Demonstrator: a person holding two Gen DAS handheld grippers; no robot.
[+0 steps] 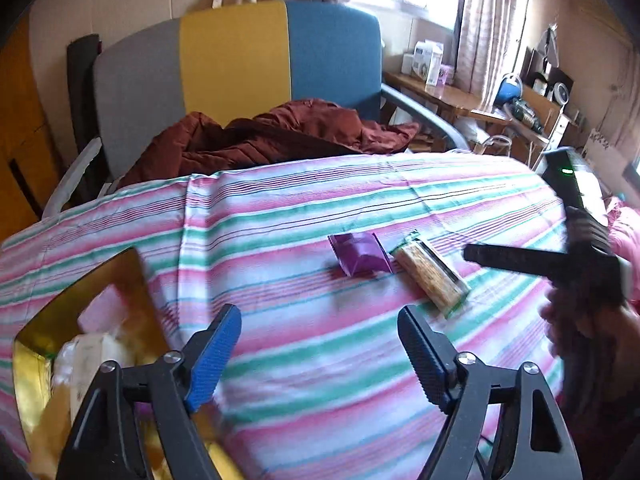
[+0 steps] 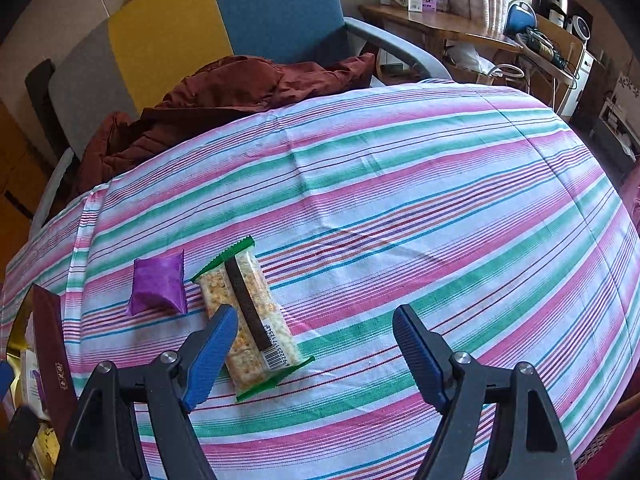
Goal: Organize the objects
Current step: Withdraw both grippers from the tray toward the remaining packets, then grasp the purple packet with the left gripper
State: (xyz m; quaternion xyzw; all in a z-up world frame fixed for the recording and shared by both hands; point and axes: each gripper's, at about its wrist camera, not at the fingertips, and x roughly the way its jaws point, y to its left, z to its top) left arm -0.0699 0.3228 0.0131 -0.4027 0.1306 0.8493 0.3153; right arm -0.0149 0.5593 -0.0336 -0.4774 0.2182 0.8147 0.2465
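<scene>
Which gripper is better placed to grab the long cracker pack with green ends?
Right. The open right gripper sits just beside the long clear cracker pack with green ends, while the open left gripper is nearer the gold box.

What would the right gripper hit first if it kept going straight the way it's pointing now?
Probably the striped cloth. The right gripper is open and aims at bare fabric right of the cracker packet, which lies by its left finger. Depth is unclear.

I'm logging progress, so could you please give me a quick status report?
Both tools open, left, right. Bar and purple packet loose on the cloth. Right tool nearest the bar, path clear.
</scene>
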